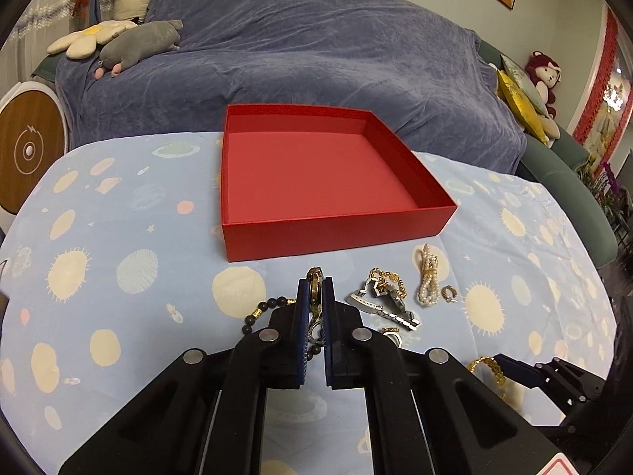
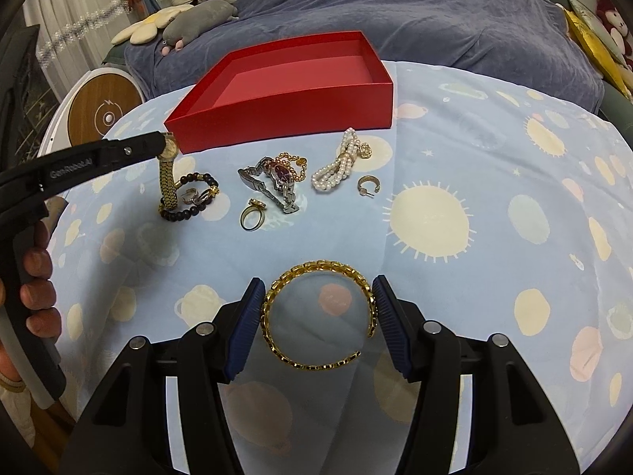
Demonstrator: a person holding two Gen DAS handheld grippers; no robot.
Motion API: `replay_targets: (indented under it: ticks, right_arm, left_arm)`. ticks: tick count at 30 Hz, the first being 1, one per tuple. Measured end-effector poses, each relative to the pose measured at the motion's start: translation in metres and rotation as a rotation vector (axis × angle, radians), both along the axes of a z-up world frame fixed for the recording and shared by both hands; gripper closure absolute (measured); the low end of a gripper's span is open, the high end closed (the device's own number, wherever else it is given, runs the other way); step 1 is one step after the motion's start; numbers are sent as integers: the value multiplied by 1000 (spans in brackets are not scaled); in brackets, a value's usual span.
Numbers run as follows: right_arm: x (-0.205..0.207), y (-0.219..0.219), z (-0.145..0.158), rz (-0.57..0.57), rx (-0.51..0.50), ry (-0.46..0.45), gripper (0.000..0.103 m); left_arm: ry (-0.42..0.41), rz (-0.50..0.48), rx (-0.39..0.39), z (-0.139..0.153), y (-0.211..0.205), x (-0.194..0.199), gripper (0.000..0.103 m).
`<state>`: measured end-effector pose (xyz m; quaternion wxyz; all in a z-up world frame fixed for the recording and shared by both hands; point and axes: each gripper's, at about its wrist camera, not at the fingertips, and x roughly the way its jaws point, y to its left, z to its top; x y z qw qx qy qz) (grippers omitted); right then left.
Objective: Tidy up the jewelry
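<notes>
My left gripper is shut on a gold watch, lifted so its band hangs down toward the table; it also shows in the right wrist view, just in front of the empty red box. My right gripper is open, its pads on either side of a gold chain bangle that lies on the cloth. It is not gripped. The right gripper's tip shows in the left wrist view beside the bangle.
Loose jewelry lies on the blue patterned tablecloth: a dark bead bracelet, a silver watch with a red face, a gold ring, a pearl bracelet, a hoop earring. A blue-covered sofa is behind.
</notes>
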<state>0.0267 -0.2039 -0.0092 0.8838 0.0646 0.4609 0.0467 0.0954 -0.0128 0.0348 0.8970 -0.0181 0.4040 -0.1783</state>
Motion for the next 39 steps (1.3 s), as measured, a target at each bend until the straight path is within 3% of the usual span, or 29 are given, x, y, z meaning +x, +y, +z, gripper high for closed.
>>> replay_targets:
  ticks: [8,15,24,31,39]
  right_arm:
    - [0,10,11,28,-1,-32,48]
    - [16,14,65,86,28,-122,48]
    - [128,12,118,123,-9,-200,48]
    - [246,3,98,101,21,-139,48]
    - [333,-9,45,52,34,-40,48]
  left_arm:
    - [-48,11,-82,35,21,-7,99]
    - [-77,41,-82,61,31,7,99]
    - [-113,6,-40,93,8,84,99]
    - [-84,-11,-22,71,-25,175,99]
    - [-23,4,7,22,-45,251,99]
